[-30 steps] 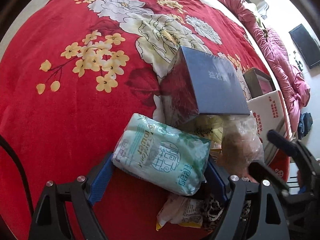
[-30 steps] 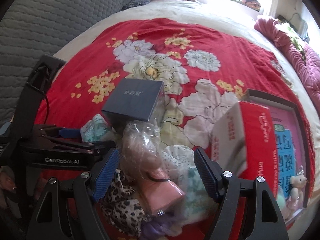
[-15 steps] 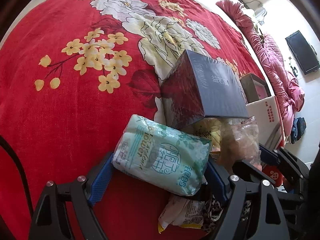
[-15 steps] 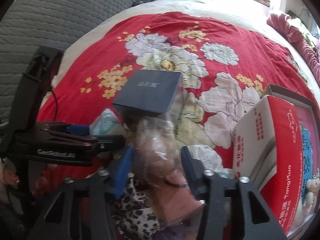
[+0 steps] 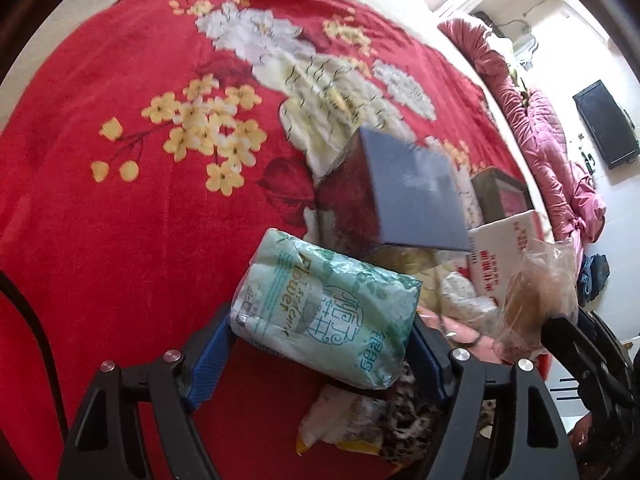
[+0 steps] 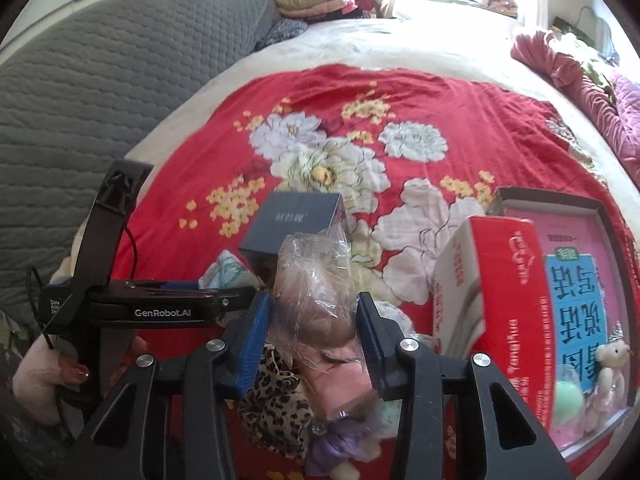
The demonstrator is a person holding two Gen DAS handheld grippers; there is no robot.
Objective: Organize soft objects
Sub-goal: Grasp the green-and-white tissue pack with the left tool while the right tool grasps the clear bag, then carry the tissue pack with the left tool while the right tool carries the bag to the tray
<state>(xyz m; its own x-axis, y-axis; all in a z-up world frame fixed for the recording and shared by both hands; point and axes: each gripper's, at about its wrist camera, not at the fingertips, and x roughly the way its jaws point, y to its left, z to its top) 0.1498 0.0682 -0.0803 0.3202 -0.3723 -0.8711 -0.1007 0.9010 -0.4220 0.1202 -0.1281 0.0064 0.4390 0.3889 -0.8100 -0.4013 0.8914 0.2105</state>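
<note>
My left gripper [image 5: 320,344] is shut on a green tissue pack [image 5: 324,312] and holds it above the red floral blanket [image 5: 120,208]. My right gripper [image 6: 314,340] is shut on a doll in a clear plastic bag [image 6: 316,300], lifted off the pile; the bag also shows in the left wrist view [image 5: 532,292]. Below lie a leopard-print cloth [image 6: 272,392], a purple cloth [image 6: 340,440] and a yellow-white packet [image 5: 340,424]. The left gripper's body [image 6: 160,308] sits to the left of the right one.
A dark blue box [image 5: 416,196] [image 6: 292,220] stands behind the pile. A red and white carton [image 6: 492,296] and a pink picture box with a small bear [image 6: 572,280] lie to the right. A grey headboard [image 6: 100,92] is at left, a pink quilt [image 5: 552,152] beyond.
My right gripper has closed on the bagged doll and lifted it. My left gripper keeps hold of the tissue pack and has risen slightly.
</note>
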